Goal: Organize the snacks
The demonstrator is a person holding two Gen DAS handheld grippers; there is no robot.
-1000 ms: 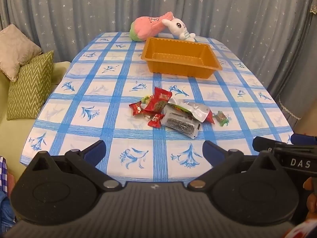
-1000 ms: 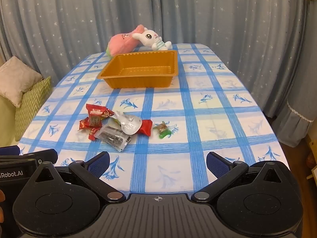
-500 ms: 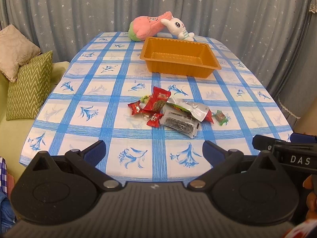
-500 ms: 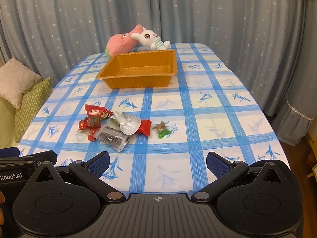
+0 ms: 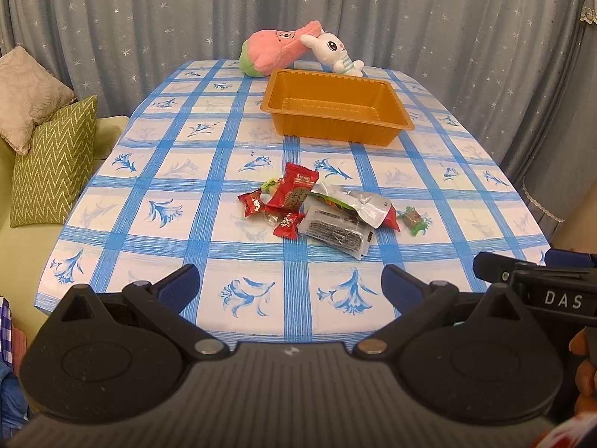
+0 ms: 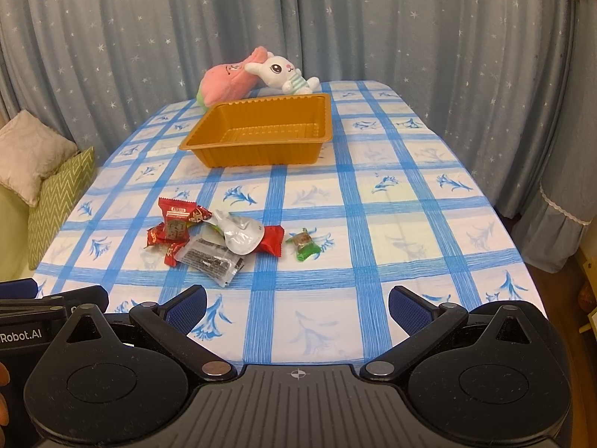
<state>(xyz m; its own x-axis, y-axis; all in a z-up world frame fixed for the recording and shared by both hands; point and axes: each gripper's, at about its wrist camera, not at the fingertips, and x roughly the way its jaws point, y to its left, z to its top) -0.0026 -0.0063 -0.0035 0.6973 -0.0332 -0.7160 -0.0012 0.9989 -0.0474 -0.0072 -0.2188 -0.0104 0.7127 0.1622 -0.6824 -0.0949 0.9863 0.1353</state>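
Both grippers sit at the near edge of the table [image 5: 179, 171], well short of the snacks. Left gripper [image 5: 290, 283]: jaws spread wide, nothing between them. Right gripper [image 6: 297, 304]: same — wide open, empty.

Snack pile [image 5: 321, 209] lies mid-table in a loose overlapping heap: a red packet [image 5: 294, 192], small red candies [image 5: 253, 203], a silver pouch [image 5: 358, 203] lying partly over a clear packet with dark contents [image 5: 337, 229]. One green-wrapped candy [image 6: 304, 246] lies apart, just to the right of the heap. Orange tray [image 5: 401, 117] stands empty farther back, with two plush toys [image 6: 257, 78] behind it.

Risks, as judged:
- Overlap — closing on the silver pouch likely drags or lifts the clear packet beneath it, which then drops short of the tray.
- Foil and film wrappers look slick and flat; jaws may skid over them, or pinch only an edge and lose it in transit.
- Small candies may squirt sideways under closing fingers.
- Both grippers entering one heap could collide.

Safest first pick is probably the isolated green candy.
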